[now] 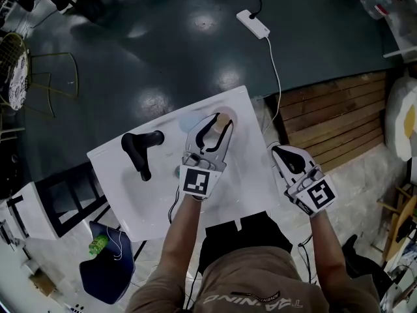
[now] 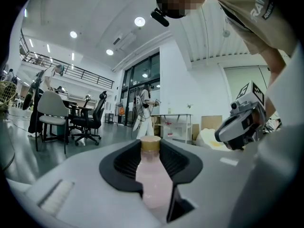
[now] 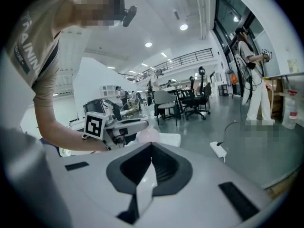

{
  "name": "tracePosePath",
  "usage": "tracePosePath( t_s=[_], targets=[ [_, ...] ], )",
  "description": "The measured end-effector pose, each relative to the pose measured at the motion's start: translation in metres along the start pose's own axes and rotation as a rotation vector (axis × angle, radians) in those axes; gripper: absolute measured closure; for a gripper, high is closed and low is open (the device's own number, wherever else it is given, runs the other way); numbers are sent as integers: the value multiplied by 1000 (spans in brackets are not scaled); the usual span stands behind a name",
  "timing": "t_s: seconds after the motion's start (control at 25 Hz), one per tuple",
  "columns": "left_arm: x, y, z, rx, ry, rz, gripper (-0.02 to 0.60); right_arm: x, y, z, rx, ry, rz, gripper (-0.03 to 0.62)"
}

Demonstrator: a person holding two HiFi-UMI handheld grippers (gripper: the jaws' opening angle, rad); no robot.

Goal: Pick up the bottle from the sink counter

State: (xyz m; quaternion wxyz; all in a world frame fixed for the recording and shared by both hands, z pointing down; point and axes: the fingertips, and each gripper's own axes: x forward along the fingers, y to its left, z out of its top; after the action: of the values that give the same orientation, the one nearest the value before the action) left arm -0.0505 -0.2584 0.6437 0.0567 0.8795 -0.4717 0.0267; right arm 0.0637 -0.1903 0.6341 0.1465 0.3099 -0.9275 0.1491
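A pale pink bottle (image 2: 154, 177) with a tan cap (image 2: 151, 144) stands upright between the jaws of my left gripper (image 1: 219, 120); the pads press on its sides. From the head view this gripper reaches over the far part of the white sink counter (image 1: 244, 188), and only the bottle's cap (image 1: 222, 118) shows. The right gripper view catches the left gripper (image 3: 116, 123) from the side, with the bottle (image 3: 147, 136) pink at its tip. My right gripper (image 1: 287, 151) hangs off the counter's right edge, jaws together, holding nothing.
A black faucet (image 1: 141, 150) stands on the counter's left part. A wooden pallet (image 1: 332, 119) lies right of the counter, and a white power strip (image 1: 253, 23) with its cable is on the dark floor beyond. A blue bin (image 1: 107, 269) sits at lower left.
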Motion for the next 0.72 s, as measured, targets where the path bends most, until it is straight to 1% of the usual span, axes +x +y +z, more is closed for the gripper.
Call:
tracePosePath(
  t_s=[0.32, 0.56, 0.72],
  targets=[
    [-11, -1, 33, -5, -23, -18, 454, 5, 3, 22, -14, -29, 5, 586],
    [-22, -8, 61, -23, -37, -27, 454, 6, 12, 54, -37, -95, 18, 586],
    [-30, -16, 79, -26, -37, -36, 454, 4, 18, 72, -59, -106, 30, 586]
  ],
)
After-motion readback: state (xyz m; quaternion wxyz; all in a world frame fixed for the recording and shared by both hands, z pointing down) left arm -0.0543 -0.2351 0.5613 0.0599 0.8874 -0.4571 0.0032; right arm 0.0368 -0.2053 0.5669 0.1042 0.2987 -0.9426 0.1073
